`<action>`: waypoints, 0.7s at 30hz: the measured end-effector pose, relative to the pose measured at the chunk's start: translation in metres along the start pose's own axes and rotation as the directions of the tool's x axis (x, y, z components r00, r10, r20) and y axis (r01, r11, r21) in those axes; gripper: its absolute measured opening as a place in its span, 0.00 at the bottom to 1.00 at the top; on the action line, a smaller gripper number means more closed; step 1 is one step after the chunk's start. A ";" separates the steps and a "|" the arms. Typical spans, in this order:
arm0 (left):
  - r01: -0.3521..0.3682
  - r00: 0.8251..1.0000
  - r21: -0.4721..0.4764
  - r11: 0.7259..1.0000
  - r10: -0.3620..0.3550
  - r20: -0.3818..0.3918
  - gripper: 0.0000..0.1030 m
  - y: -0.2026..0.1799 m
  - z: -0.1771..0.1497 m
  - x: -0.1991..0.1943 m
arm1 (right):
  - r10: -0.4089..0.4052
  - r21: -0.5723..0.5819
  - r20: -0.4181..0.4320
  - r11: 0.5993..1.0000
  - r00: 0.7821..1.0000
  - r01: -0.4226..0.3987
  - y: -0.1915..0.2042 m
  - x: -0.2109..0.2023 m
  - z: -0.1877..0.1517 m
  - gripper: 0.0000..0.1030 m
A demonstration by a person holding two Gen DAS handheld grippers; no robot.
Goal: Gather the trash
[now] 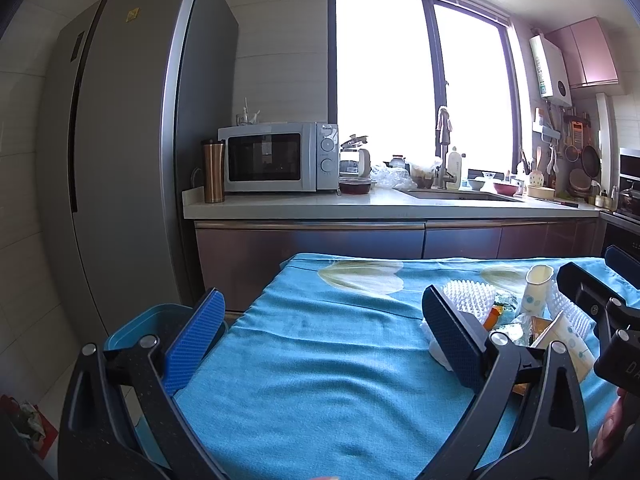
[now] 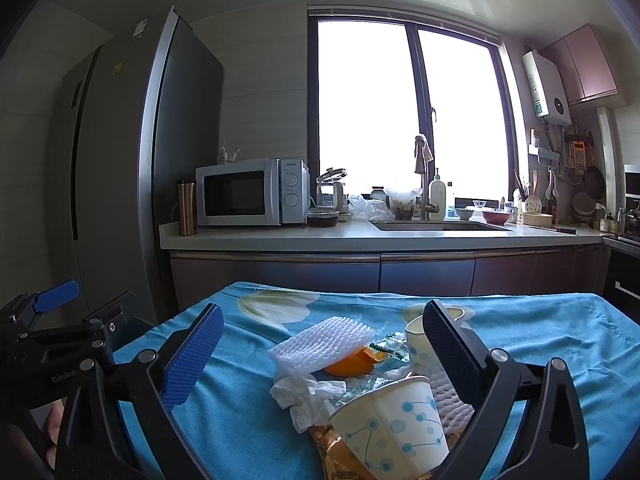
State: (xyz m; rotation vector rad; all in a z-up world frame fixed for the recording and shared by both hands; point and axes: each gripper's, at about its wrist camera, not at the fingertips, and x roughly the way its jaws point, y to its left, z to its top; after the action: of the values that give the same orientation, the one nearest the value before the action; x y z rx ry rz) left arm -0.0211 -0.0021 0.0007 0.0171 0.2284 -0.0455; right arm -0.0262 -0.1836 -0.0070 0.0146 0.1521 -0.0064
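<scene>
left gripper point(image 1: 320, 344) wide, empty | right gripper point(image 2: 320, 364) wide, empty | trash pile point(image 2: 360, 380) uncollected, lower centre of right view | bin point(image 1: 160, 320) lower left | progress: none visible

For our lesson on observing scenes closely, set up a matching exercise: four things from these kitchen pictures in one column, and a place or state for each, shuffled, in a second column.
Things:
1. Nearest paper cup
2. Microwave
3. Orange peel
4. Blue bin

Places or states:
A. Beside the table, at its left edge
B. Lying on its side on the blue cloth
C. On the counter, next to the fridge
D. Partly under a white foam net

Pairs: 1-B, 2-C, 3-D, 4-A
</scene>
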 end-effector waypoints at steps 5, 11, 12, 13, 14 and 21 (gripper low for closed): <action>0.002 1.000 0.002 1.000 -0.002 -0.004 0.95 0.000 0.000 0.001 | 0.000 0.004 -0.005 1.000 1.000 0.000 -0.001 0.001 0.000 0.94; 0.003 1.000 0.004 1.000 -0.003 -0.005 0.95 -0.002 -0.001 0.002 | -0.001 0.006 -0.006 1.000 1.000 0.001 -0.002 0.001 -0.001 0.94; 0.005 1.000 0.006 1.000 -0.005 -0.005 0.95 -0.002 -0.001 0.002 | 0.000 0.007 -0.006 1.000 1.000 0.000 -0.002 0.002 -0.001 0.94; 0.007 1.000 0.007 1.000 -0.007 -0.007 0.95 -0.003 -0.001 0.003 | -0.001 0.007 -0.008 1.000 1.000 0.001 -0.002 0.002 -0.001 0.94; 0.008 1.000 0.009 1.000 -0.008 -0.008 0.95 -0.004 -0.001 0.003 | -0.002 0.008 -0.009 1.000 1.000 0.002 -0.002 0.001 -0.001 0.94; 0.016 1.000 0.007 1.000 -0.016 -0.017 0.95 -0.005 -0.001 0.004 | -0.008 0.012 -0.015 1.000 1.000 0.009 -0.003 0.000 -0.003 0.94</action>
State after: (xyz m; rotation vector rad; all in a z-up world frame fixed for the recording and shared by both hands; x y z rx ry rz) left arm -0.0182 -0.0069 -0.0011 0.0223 0.2451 -0.0622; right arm -0.0267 -0.1870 -0.0097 0.0256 0.1671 -0.0157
